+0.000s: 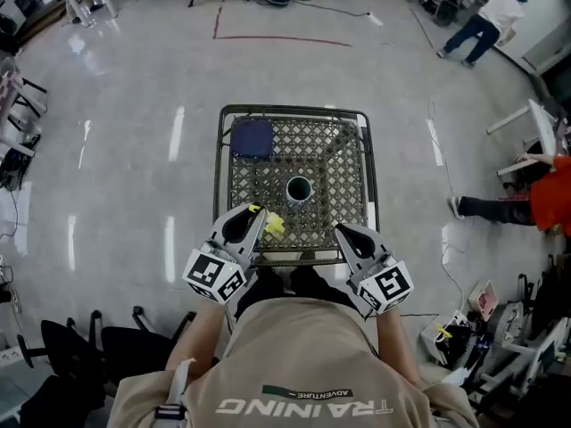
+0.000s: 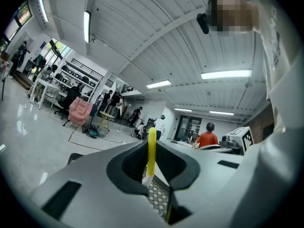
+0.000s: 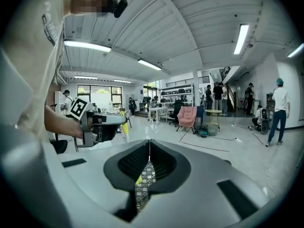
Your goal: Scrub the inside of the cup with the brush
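Closest to me in the head view is the person's beige shirt (image 1: 294,355), with both grippers held out just past it over the near edge of the table (image 1: 294,110). The left gripper (image 1: 254,214) has its jaws closed on the yellow brush (image 1: 273,225). In the left gripper view the handle stands up thin and upright in the slot where the two pads meet. The right gripper (image 1: 344,233) is closed too, but on nothing: in its own view the pads touch along one line, and only the table's lattice shows below them. Further on, the cup (image 1: 298,189) stands upright in the middle of the lattice top with its round mouth facing up. It is clear of both grippers and well apart from the brush. Behind it, at the far left corner, lies a folded blue cloth (image 1: 252,138). Beyond the table is pale glossy floor, with a person in an orange top (image 1: 551,194) sitting low at the right and another in a white top (image 1: 489,18) near the far wall.
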A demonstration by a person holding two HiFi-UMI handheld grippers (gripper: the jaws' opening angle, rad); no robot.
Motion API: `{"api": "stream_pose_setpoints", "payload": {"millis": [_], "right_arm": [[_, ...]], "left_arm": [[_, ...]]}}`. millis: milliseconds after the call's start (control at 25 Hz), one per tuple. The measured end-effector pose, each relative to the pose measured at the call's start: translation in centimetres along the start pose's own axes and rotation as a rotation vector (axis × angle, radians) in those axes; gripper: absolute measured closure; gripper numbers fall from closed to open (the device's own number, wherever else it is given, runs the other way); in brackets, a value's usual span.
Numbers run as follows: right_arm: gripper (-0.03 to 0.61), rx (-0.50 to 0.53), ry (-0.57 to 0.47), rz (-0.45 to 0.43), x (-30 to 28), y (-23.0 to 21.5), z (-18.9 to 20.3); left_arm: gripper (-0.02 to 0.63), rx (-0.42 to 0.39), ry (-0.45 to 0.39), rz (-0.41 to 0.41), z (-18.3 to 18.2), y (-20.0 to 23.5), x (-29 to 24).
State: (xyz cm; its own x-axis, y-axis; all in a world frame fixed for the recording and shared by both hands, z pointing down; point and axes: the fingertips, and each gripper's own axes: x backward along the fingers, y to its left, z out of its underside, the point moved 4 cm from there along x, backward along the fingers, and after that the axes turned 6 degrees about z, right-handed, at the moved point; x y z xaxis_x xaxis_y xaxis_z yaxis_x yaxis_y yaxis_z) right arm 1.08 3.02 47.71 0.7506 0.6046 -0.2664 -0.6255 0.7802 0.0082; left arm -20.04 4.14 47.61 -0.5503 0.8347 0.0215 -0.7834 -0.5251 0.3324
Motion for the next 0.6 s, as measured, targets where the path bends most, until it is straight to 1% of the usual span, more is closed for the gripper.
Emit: {"api": "stream_pose_setpoints", "payload": {"millis": [120, 200, 360, 480, 600], "right_arm": [[0.561, 0.036, -0.006, 0.002, -0.6, -0.7, 0.0], [0.561, 0.041, 0.004, -0.012, -1.2, -1.6, 0.7], [0.561, 0.006, -0.001, -0.072, -3.2, -2.8, 1.5], [0.561, 0.013, -0.011, -0.13, -4.7, -2.9, 1.5], [0.561, 0.028, -0.029, -0.177, -5.9, -3.5, 2.0]], "left_arm": [[0.555, -0.004, 0.002, -0.005, 0.2, 0.4, -0.7], [0.555, -0.006, 0.001, -0.016, 0.2, 0.7, -1.6], [0.555, -0.036, 0.002, -0.054, -1.2, 0.9, -2.8], [0.555, -0.057, -0.002, -0.096, -2.7, 0.7, -3.0], [0.555, -0.074, 0.001, -0.142, -3.4, 0.2, -3.4]]}}
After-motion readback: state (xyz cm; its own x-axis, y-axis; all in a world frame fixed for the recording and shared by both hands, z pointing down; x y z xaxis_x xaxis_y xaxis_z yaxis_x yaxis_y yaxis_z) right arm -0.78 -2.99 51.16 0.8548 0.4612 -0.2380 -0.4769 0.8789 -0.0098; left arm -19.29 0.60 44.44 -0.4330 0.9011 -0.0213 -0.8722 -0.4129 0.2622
